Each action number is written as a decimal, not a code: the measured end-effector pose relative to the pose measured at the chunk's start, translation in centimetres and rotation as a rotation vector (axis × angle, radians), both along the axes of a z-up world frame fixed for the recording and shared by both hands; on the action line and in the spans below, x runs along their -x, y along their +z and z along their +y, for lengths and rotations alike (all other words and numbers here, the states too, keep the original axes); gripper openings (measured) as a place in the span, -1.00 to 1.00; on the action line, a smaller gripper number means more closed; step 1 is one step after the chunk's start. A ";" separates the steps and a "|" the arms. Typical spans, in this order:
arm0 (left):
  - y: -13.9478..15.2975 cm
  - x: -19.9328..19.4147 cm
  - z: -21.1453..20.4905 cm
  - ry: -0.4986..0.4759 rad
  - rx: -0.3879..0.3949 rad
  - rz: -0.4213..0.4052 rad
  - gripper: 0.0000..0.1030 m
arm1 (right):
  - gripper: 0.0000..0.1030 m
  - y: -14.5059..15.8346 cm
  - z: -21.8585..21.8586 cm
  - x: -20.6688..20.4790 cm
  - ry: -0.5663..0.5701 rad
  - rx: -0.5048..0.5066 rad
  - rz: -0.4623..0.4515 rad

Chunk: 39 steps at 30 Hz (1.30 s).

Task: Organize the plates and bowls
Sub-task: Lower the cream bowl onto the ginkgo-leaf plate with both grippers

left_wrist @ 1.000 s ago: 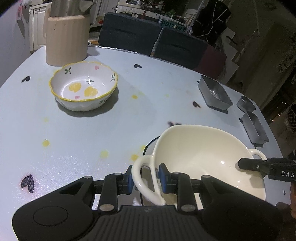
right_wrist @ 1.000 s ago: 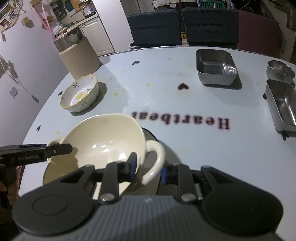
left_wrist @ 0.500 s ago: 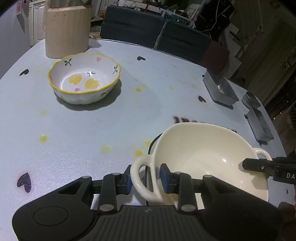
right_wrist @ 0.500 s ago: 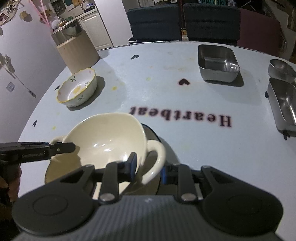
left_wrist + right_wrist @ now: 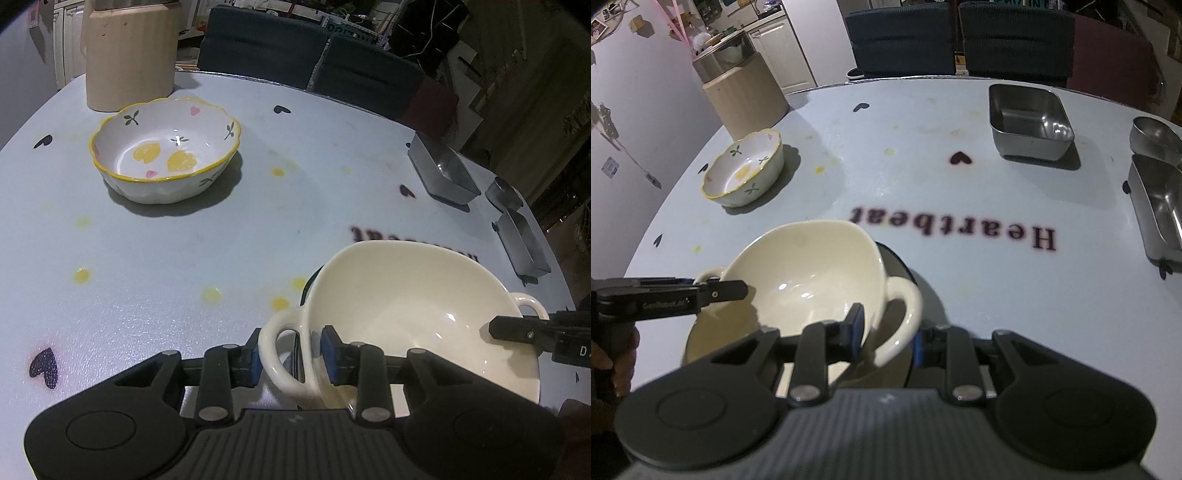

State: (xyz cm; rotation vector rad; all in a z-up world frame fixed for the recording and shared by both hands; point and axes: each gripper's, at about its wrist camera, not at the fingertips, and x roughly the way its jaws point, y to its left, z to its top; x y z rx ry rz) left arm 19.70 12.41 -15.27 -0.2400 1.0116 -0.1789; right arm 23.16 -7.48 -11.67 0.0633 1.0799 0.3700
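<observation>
A cream bowl (image 5: 406, 314) with two loop handles hangs tilted between both grippers. My left gripper (image 5: 291, 356) is shut on its left handle, one pad outside the loop and one inside the bowl wall. My right gripper (image 5: 886, 338) is shut on the other handle (image 5: 905, 314) in the same way. Under the cream bowl (image 5: 805, 269) lies a dark-rimmed plate (image 5: 894, 258); I cannot tell whether they touch. A white bowl with a yellow rim and flower print (image 5: 166, 155) stands alone at the far left.
A tall beige jar (image 5: 129, 55) stands behind the flowered bowl (image 5: 744, 170). Steel trays (image 5: 1028, 122) (image 5: 1156, 199) and a small steel dish (image 5: 1152, 136) sit at the right of the pale blue table (image 5: 979, 295). Dark chairs (image 5: 905, 37) line the far edge.
The cream bowl stays gripped by both handles. In the left wrist view it has shifted slightly, and more of the printed word behind it shows.
</observation>
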 end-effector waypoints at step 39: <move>0.7 -0.3 -1.6 -0.100 -0.152 -0.011 0.10 | -0.29 -1.9 -0.6 -0.5 0.012 0.040 0.091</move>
